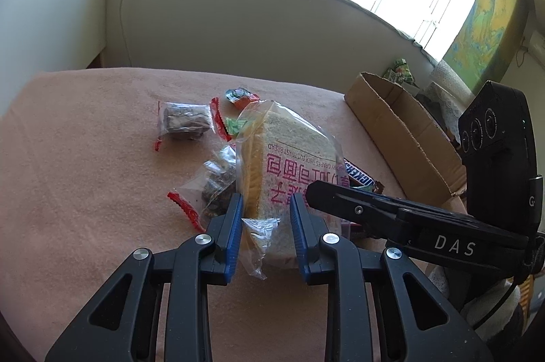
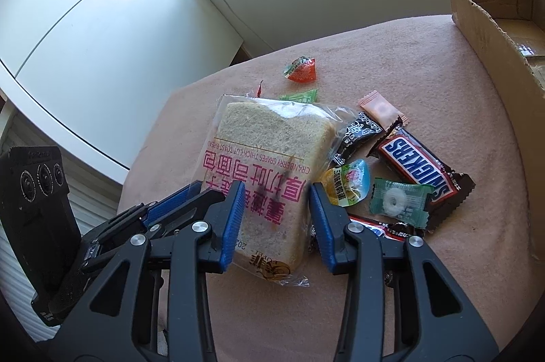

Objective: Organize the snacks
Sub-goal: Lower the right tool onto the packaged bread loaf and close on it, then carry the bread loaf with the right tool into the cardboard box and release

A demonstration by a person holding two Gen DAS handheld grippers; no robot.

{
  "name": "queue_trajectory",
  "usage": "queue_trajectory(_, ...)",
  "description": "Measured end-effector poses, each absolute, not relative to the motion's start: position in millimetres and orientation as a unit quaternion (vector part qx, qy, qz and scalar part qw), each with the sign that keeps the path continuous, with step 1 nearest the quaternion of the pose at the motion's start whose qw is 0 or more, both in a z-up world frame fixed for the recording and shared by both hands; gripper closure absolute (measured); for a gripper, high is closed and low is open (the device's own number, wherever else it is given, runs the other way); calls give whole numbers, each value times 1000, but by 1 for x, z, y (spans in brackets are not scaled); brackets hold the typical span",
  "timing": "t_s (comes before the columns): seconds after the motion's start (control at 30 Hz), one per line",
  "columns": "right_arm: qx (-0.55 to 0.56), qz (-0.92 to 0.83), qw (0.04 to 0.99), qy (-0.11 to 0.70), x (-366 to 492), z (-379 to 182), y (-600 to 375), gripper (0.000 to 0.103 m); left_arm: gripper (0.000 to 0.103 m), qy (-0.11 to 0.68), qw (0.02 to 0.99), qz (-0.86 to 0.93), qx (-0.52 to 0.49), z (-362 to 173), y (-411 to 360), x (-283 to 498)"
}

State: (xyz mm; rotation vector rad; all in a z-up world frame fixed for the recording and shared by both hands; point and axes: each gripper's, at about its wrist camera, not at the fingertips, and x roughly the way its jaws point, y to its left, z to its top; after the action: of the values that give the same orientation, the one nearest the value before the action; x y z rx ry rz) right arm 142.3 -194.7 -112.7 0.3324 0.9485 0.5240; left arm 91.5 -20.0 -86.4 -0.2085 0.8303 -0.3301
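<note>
- My left gripper (image 1: 266, 234) has the bagged slice of toast bread (image 1: 289, 164) between its blue pads, at the near end of the packet; the pads sit against the plastic on both sides, so it is clamped on the bread.
- My right gripper (image 2: 277, 222) straddles the same bread packet (image 2: 269, 164) from the other side. Its jaws have just been closing, with the bread between them. The left pad touches the wrapper; the right pad stands just beside the packet's edge, and I cannot tell whether it presses.
- The bread lies on the pink cloth (image 2: 425, 82) covering the table, near the middle of the snack pile, its pink lettering upside down from where I look.
- Just right of the bread in my right view: a Snickers bar (image 2: 419, 164), a green mint sachet (image 2: 398, 201), a yellow-and-blue jelly cup (image 2: 347, 184), a black candy wrapper (image 2: 357, 137) and a pale pink sachet (image 2: 379, 111).
- Farther off lies an orange jelly cup (image 2: 300, 70).
- Left of the bread in my left view are two clear packets of dark snacks with red ends (image 1: 184, 123).
- The cardboard box (image 2: 494, 31) stands open at the far right, well apart from the bread.
</note>
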Motion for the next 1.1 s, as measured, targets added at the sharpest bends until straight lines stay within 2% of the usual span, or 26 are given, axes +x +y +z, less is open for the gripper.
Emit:
queue_trajectory(0.5, 158, 240, 869, 401, 113, -69, -234, 61, 78, 358, 909, -192, -89, -52, -49, 85)
queue_trajectory(1.1, 169, 174, 902, 356, 88, -29, -322, 61, 79, 319, 906, -265, -83, -24, -140, 112)
